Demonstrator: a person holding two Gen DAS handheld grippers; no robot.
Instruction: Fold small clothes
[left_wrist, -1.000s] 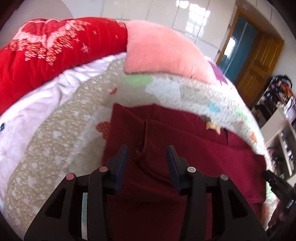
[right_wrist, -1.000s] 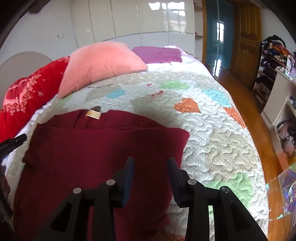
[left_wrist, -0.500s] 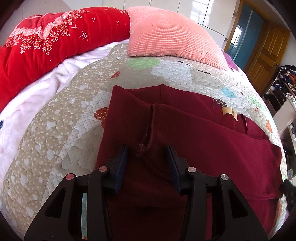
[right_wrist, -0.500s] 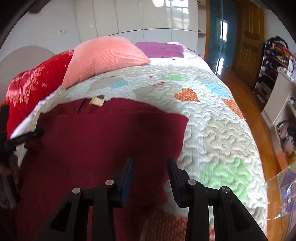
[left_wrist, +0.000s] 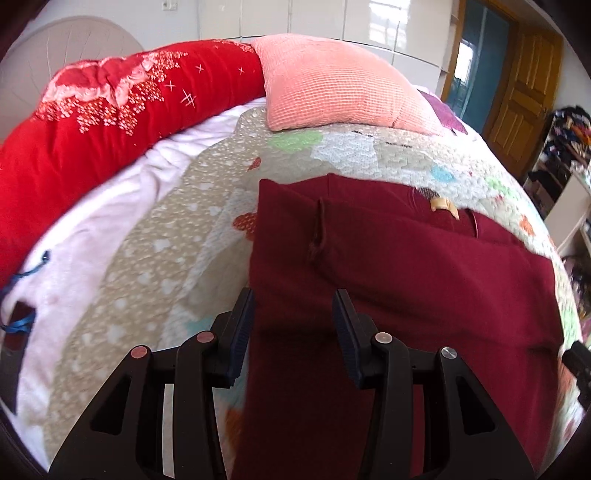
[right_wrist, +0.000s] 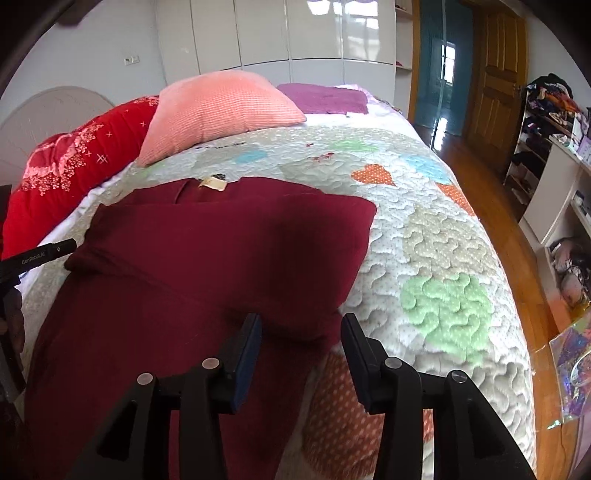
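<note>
My left gripper (left_wrist: 293, 325) has its jaws opening, nothing clamped; the left edge of the maroon garment (left_wrist: 406, 295) runs under the gap, pads clear of the cloth. My right gripper (right_wrist: 301, 347) is also opening, empty, hovering over the garment's right edge where the folded-over part ends. The garment lies flat on the bed's patchwork quilt (right_wrist: 443, 258), upper layer folded across, with a raised seam ridge on the left side. In the right wrist view the tip of the left gripper shows at the far left edge, beside the garment's left corner. Further up, a tan neck label (right_wrist: 212, 183) sits at the collar end, pointing toward the pillows. Left of the quilt, a pale pink sheet (left_wrist: 92, 240) with a blue cord on it. Beyond that, a salmon pink pillow (right_wrist: 221, 110) rests on the quilt, a red embroidered blanket (left_wrist: 110, 122) rolled beside it, a purple cloth (right_wrist: 325, 98) behind. Farthest back: white wardrobe doors, a wooden door (right_wrist: 498, 66), cluttered shelves on the right.
</note>
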